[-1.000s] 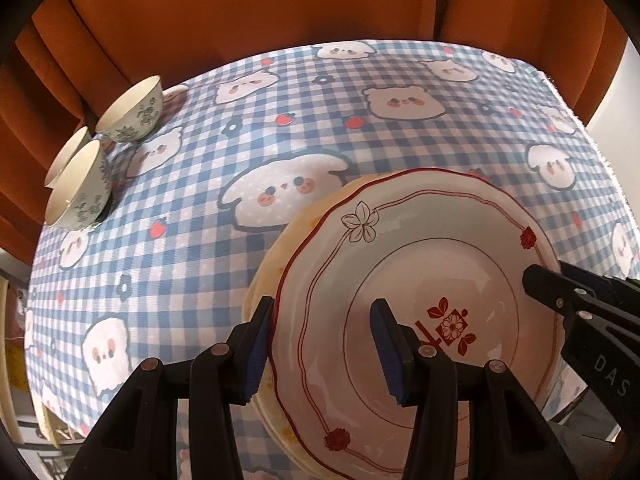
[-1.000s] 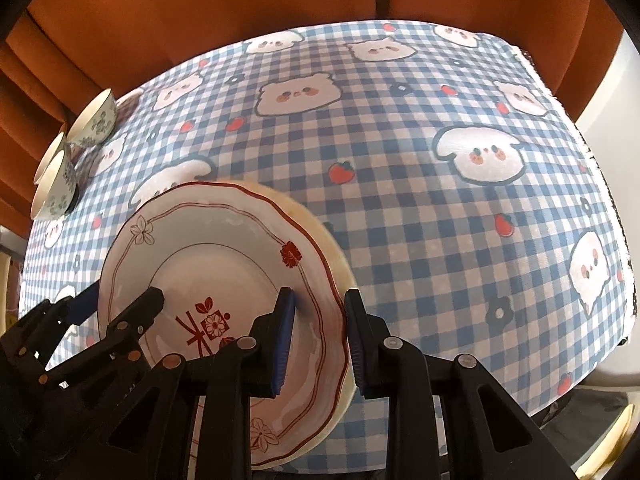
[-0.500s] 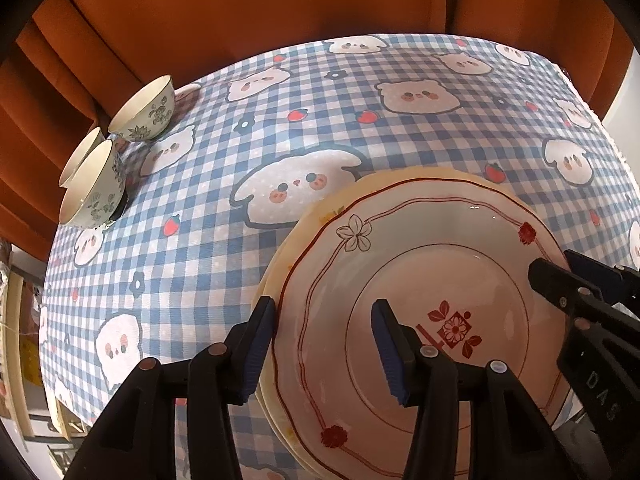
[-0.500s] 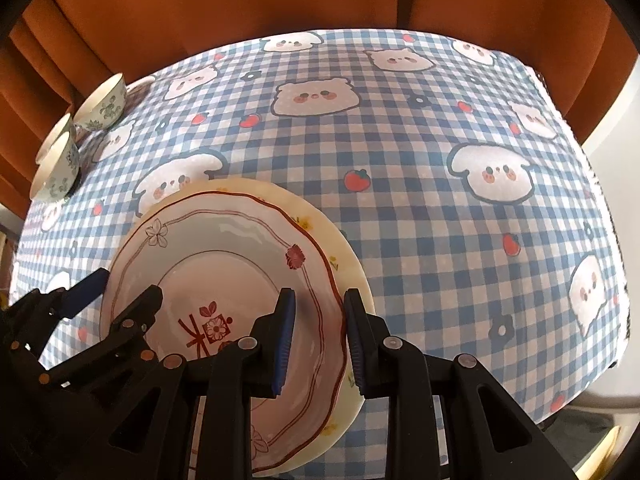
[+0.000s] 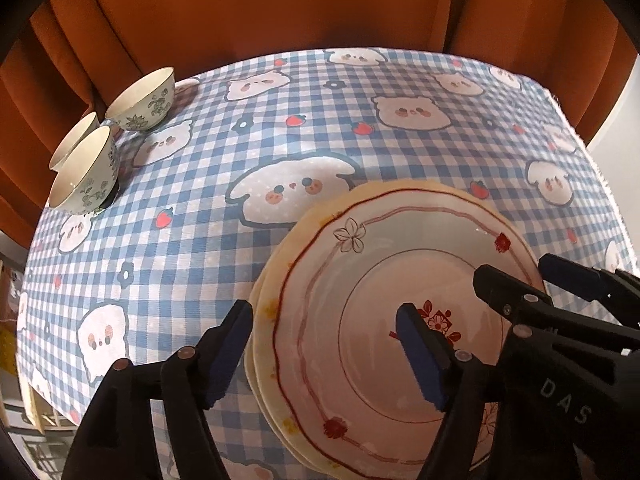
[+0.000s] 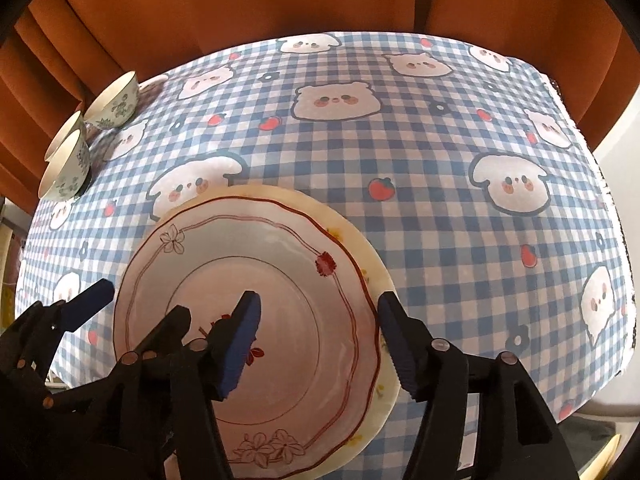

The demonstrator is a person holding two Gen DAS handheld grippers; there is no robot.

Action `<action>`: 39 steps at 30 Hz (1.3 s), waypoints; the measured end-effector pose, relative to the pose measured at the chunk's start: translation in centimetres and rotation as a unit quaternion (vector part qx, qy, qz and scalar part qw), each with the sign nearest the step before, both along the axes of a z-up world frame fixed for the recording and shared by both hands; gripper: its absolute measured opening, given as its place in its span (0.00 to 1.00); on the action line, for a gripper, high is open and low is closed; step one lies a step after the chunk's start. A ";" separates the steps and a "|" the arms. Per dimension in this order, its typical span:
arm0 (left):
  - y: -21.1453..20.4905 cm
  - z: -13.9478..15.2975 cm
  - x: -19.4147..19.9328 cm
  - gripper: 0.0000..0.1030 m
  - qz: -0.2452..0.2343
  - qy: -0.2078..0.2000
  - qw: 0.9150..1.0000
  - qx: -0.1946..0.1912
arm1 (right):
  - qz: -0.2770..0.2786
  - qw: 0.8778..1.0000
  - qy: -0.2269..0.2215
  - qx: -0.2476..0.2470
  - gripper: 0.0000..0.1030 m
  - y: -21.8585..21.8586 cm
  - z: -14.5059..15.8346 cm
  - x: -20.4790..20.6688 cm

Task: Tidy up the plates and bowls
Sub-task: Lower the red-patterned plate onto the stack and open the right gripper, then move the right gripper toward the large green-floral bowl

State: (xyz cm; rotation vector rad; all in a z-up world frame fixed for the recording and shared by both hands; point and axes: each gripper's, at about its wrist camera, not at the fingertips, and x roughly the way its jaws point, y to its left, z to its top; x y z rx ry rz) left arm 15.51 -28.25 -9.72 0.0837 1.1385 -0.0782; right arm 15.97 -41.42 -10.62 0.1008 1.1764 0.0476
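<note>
A white plate with a red wavy rim line and flower marks lies on top of a larger cream plate on the checked tablecloth. My left gripper straddles the plates' left rim, its jaws opening, pads clear of the rim. My right gripper straddles the right rim, jaws also opening, nothing pressed between them. Each gripper shows in the other's view: the right gripper, the left gripper. Three white bowls with green flower print sit at the far left.
The blue-and-white checked cloth with bear faces covers the table. Orange curtains hang behind its far edge. The cloth's right edge drops off toward a pale wall.
Both grippers have opened wide and let go of the plate rims. The red-rimmed plate now rests flat on the cream plate. The hands have barely moved.
</note>
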 end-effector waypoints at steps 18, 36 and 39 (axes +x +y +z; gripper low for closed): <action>10.2 3.2 0.1 0.78 -0.040 -0.027 0.998 -0.033 | -0.053 0.998 -0.043 -0.014 0.73 9.2 4.0 -1.4; 23.6 3.9 2.4 0.77 -0.036 -0.059 0.997 -0.031 | -0.042 0.996 -0.081 -0.001 0.73 22.5 4.7 1.1; 25.5 4.1 3.4 0.77 -0.023 -0.065 0.997 -0.031 | -0.036 0.996 -0.086 -0.008 0.73 24.7 4.9 2.3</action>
